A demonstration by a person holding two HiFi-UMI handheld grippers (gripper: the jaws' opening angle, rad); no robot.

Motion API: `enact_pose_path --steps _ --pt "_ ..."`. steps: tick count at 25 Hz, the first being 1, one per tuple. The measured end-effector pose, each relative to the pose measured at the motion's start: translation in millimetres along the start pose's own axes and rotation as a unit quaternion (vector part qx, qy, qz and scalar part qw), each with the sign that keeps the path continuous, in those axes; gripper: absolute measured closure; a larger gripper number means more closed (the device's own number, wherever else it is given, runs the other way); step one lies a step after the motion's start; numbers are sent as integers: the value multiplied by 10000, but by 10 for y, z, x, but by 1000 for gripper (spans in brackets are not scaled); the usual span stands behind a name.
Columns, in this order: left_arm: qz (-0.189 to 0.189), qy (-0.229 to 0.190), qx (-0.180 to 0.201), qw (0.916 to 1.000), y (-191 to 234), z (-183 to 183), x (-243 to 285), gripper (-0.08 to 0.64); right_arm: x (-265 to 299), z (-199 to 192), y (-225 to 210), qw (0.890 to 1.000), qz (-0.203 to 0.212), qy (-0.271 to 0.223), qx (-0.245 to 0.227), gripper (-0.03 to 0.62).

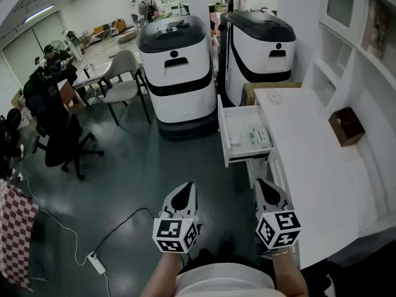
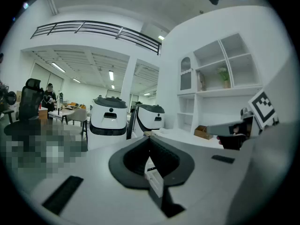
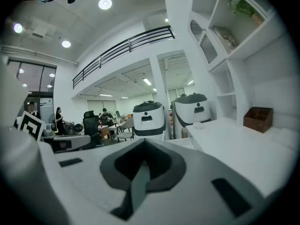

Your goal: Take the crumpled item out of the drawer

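The white drawer [image 1: 225, 142] stands pulled out of the white counter, ahead of me and to the right. Inside it lies a pale crumpled item [image 1: 259, 135], with a small white piece [image 1: 236, 138] beside it. My left gripper [image 1: 184, 189] is held low in front of me, over the dark floor, its jaws together and empty. My right gripper [image 1: 265, 185] is just short of the drawer's near end, shut with nothing in it. In the left gripper view the jaws [image 2: 150, 138] meet in a point. The right gripper view shows its jaws [image 3: 143, 143] closed too, aimed past the counter.
Two white rounded machines [image 1: 176, 60] [image 1: 260, 45] stand behind the drawer. The long counter [image 1: 309, 166] runs along the right with a brown box [image 1: 345, 125] on it. A cable and power strip [image 1: 97, 263] lie on the floor at left, near chairs [image 1: 124, 82] and a checked cloth [image 1: 15, 228].
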State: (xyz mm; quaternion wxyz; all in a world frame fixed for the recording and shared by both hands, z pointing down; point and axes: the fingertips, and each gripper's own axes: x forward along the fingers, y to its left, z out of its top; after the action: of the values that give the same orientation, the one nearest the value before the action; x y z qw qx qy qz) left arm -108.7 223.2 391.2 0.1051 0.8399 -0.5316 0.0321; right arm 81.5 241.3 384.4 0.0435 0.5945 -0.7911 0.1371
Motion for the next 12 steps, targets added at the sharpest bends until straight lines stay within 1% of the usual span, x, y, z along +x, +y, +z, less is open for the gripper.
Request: enact_pose_path --steps 6,12 --pt "23 32 14 10000 -49 -23 38 566 22 -17 -59 10000 24 25 38 591" --pt "77 28 53 10000 -127 -19 114 566 38 45 -117 9993 234 -168 251 591"
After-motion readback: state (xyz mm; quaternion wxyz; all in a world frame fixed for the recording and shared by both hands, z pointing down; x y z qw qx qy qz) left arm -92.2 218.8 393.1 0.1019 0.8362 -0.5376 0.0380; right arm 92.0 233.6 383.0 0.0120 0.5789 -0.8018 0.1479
